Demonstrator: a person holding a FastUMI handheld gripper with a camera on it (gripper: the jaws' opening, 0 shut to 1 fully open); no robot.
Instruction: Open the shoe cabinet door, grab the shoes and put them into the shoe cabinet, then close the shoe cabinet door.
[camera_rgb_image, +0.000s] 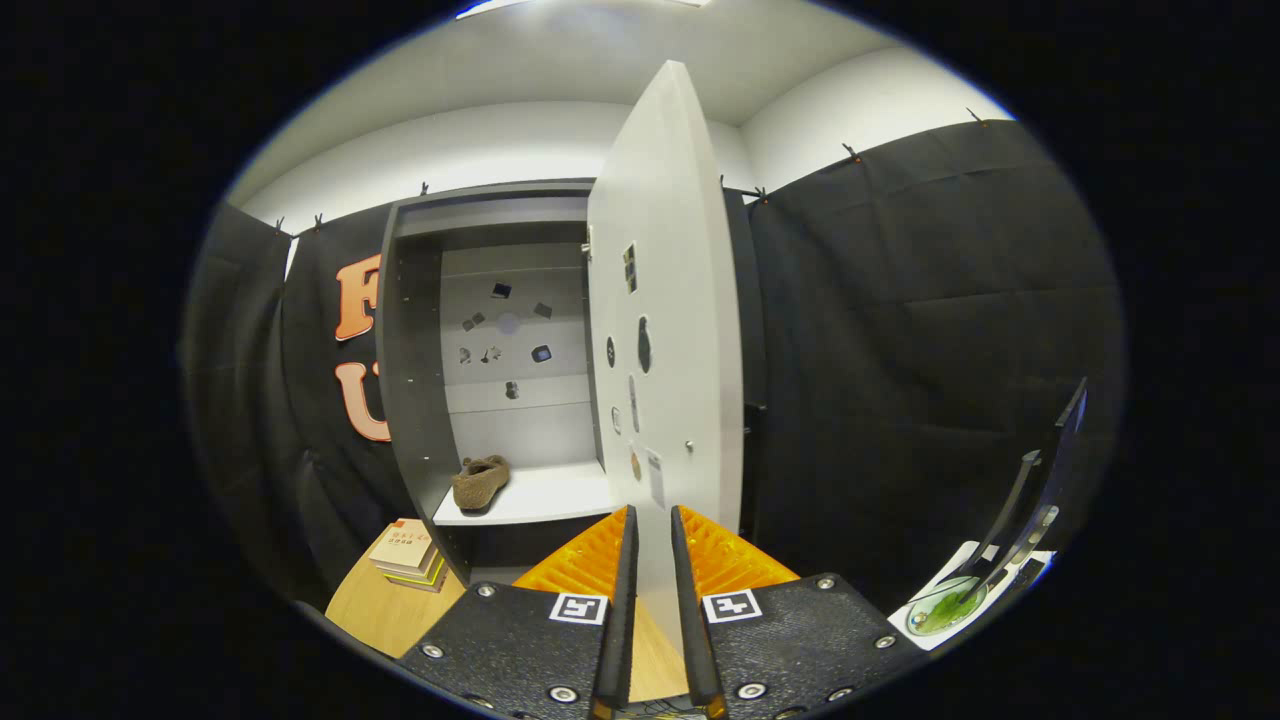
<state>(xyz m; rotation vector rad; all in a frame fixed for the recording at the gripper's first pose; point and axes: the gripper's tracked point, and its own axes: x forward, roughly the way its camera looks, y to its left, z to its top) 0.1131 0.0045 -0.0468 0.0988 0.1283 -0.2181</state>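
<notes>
Books (408, 556) are lying stacked on the wooden bench (385, 610) left of the shoe cabinet (410, 380). Inside, a brown shoe (480, 482) is resting on the white shelf (540, 495). The cabinet door (665, 330) is standing open, edge-on, its lower edge sitting in the narrow gap of the hand-held gripper (652, 535); whether the fingers are pressing it cannot be determined.
</notes>
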